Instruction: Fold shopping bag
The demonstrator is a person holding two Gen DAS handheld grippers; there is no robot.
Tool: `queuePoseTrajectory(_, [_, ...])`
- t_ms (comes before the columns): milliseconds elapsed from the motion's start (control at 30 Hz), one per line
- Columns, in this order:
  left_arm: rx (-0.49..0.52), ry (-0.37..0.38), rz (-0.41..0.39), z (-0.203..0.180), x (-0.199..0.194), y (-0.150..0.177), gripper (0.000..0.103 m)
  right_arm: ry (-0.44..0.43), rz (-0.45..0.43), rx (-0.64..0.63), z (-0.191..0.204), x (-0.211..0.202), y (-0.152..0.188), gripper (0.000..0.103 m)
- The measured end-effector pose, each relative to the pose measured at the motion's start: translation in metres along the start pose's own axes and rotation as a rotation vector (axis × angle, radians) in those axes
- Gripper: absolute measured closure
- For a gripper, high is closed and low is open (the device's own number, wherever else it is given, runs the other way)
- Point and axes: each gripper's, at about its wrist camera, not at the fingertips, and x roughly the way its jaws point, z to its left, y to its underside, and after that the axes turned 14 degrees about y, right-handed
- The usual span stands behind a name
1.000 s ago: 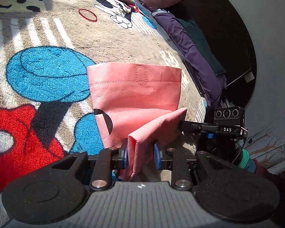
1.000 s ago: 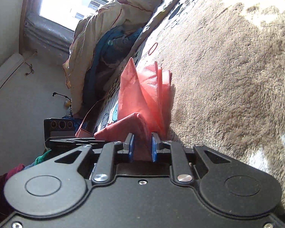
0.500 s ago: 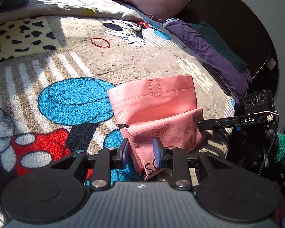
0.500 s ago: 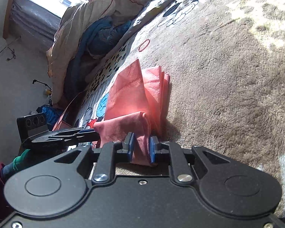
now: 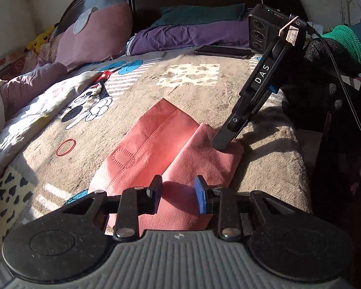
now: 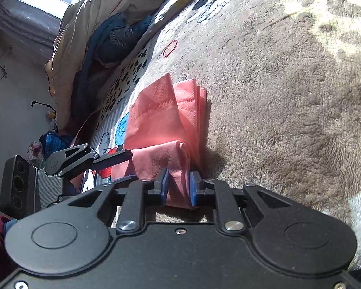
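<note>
A pink non-woven shopping bag point(image 5: 156, 149) lies on a cartoon-print blanket point(image 5: 199, 89), with its near part folded over the rest. My left gripper point(image 5: 178, 193) is open above the folded near edge, with the bag flat below the pads. My right gripper point(image 6: 178, 187) is shut on the bag's folded corner point(image 6: 178, 166) and holds it down at the blanket. In the left wrist view the right gripper point(image 5: 222, 144) presses on the fold's far right corner. In the right wrist view the left gripper point(image 6: 122, 155) sits at the left of the fold.
A red rubber band point(image 5: 65, 147) lies on the blanket left of the bag. Pillows point(image 5: 96, 33) and purple bedding point(image 5: 187, 36) lie at the headboard, with a dark phone point(image 5: 223, 51) nearby. The bed edge point(image 5: 298, 168) drops off to the right. Piled bedding point(image 6: 91, 29) sits by the window.
My left gripper has opened and let go of the bag, and its view has swung round toward the headboard. The folded flap now lies flat. My right gripper stays shut on its corner.
</note>
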Motion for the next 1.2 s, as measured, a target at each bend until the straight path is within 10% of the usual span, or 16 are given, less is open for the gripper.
queuePoseTrajectory(433, [0.009,0.084,0.039,0.004,0.011,0.003,0.075,0.318,-0.456,-0.695,0.088,-0.044,0.054,0.088])
queuePoseTrajectory(900, [-0.212,0.115,-0.091,0.045,-0.010,0.033,0.075,0.260,-0.283,-0.637,0.052,-0.008,0.027,0.101])
queuePoseTrajectory(1200, [-0.105,0.117,-0.071,0.032,-0.023,0.026,0.075,0.233,-0.155,-0.600,0.048,-0.006,0.008,0.102])
